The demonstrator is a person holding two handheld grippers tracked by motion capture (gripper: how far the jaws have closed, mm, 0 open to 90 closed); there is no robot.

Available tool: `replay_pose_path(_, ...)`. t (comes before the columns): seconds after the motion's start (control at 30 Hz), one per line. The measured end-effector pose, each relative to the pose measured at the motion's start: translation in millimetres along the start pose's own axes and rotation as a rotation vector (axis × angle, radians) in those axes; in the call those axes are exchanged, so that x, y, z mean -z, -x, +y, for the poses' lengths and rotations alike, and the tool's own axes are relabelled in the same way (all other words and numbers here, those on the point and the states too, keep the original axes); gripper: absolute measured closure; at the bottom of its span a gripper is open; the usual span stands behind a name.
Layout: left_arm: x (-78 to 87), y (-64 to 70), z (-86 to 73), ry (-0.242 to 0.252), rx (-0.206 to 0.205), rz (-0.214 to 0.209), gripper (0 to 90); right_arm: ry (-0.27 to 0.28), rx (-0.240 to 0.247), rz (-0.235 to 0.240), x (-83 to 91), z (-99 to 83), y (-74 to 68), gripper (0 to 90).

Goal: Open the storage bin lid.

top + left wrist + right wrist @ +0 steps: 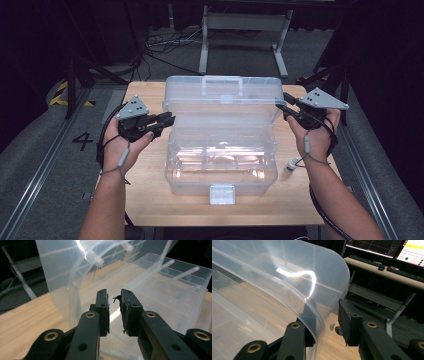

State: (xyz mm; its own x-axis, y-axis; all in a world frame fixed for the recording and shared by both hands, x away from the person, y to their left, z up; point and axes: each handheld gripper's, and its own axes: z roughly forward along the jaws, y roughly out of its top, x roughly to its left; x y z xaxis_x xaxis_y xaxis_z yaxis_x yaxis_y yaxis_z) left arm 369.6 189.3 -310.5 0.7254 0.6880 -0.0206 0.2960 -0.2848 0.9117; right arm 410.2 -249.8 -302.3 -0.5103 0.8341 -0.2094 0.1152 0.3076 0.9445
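Right gripper (325, 322) first: its 2 fingers (348, 320) stand apart and straddle the curved edge of the clear lid (287, 272), 1 finger inside the rim, 1 outside, neither clamped on it yet. Over on the other side, the left gripper (114, 311) has its fingers (102, 310) apart by a narrow gap with nothing between them, pointed at the near corner of the lid, just beside it. From the high view, the clear plastic box (220, 175) sits in the middle of the desk (145, 200), lid (222, 97) raised and leaning back, handle at the top, white latch (222, 194) at the front wall. The left gripper (165, 120) and right gripper (286, 106) flank the lid's 2 ends. This looks like the lid-handling step, either finishing the opening or about to bring it down, and I can't tell which. The next move calls for the right fingers to pinch the rim and the left to match it, so the lid swings evenly and the box doesn't slide. A small white bottle (291, 166) lies on the desk at the box's right. Writing: a "4" (82, 140) marked on the floor at left; the monitors (384, 247) behind are too blurred to read.
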Motion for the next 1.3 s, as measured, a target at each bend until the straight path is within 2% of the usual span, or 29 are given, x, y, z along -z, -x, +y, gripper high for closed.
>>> replay_pose_path(0.17,8.5,1.9,-3.8,-0.021,-0.003,-0.002,79.7,-0.019,-0.011,0.023,-2.2,1.3,4.5,69.3)
replay_pose_path(0.27,14.5,2.6,-7.5,-0.023,-0.008,-0.032,80.8,-0.027,-0.020,0.035,-4.2,2.5,7.6,69.2)
replay_pose_path(0.37,18.6,3.4,-12.1,-0.028,-0.013,-0.039,82.0,-0.032,-0.032,0.047,-6.5,3.3,10.6,69.2)
replay_pose_path(0.57,24.5,9.5,-22.8,-0.060,-0.023,-0.081,82.6,-0.052,-0.048,0.061,-11.6,7.0,15.4,69.1)
replay_pose_path(0.67,22.9,8.4,-30.9,-0.071,-0.026,-0.113,82.0,-0.055,-0.053,0.068,-13.6,8.0,17.1,69.0)
replay_pose_path(0.83,21.3,8.3,-42.4,-0.100,-0.023,-0.129,82.2,-0.055,-0.061,0.075,-15.5,8.2,19.2,69.0)
replay_pose_path(0.93,22.1,12.4,-47.7,-0.126,-0.043,-0.158,81.9,-0.049,-0.067,0.074,-17.1,8.0,19.8,69.0)
replay_pose_path(1.07,18.0,18.5,-54.2,-0.182,-0.067,-0.172,80.1,-0.048,-0.070,0.071,-18.3,8.2,20.0,69.1)
replay_pose_path(1.3,13.8,26.0,-61.7,-0.219,-0.081,-0.202,79.7,-0.044,-0.078,0.072,-20.7,8.2,21.6,69.1)
